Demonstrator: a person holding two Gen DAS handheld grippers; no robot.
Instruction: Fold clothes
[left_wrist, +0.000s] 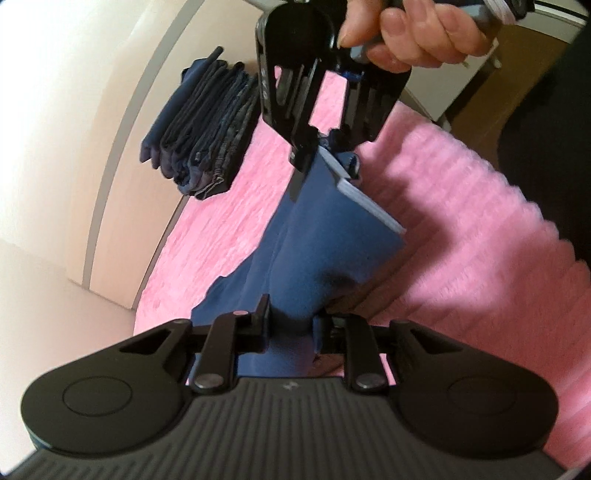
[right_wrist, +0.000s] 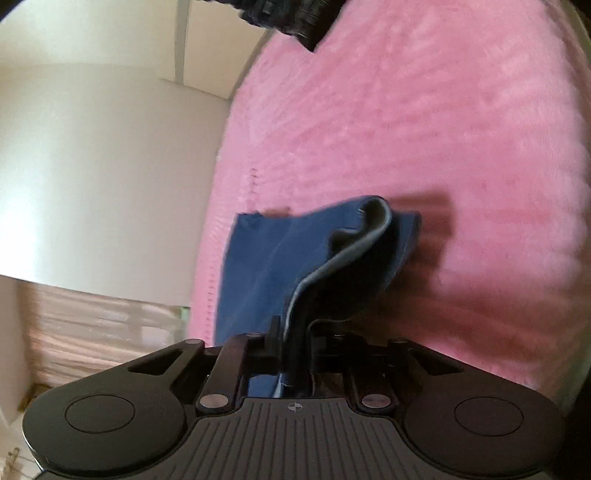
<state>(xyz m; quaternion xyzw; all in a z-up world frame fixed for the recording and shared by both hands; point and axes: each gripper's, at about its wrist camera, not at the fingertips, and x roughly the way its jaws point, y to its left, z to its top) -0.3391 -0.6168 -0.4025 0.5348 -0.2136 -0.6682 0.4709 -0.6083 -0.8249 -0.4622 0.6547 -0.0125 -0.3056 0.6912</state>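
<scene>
Two grippers, left gripper (left_wrist: 291, 321) and right gripper (right_wrist: 295, 343), each clamped on creased blue garment (left_wrist: 317, 236), above pink blanket (left_wrist: 461, 206)

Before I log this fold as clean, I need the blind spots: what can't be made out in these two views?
- Blue garment: its type and full outline, bunched in both grippers and blurred in the right wrist view.
- Right gripper: fingertips buried in cloth in the left wrist view.
- Left gripper: pads covered by fabric.
- Folded stack: item count, too compressed; cut off by the top edge in the right wrist view.
</scene>
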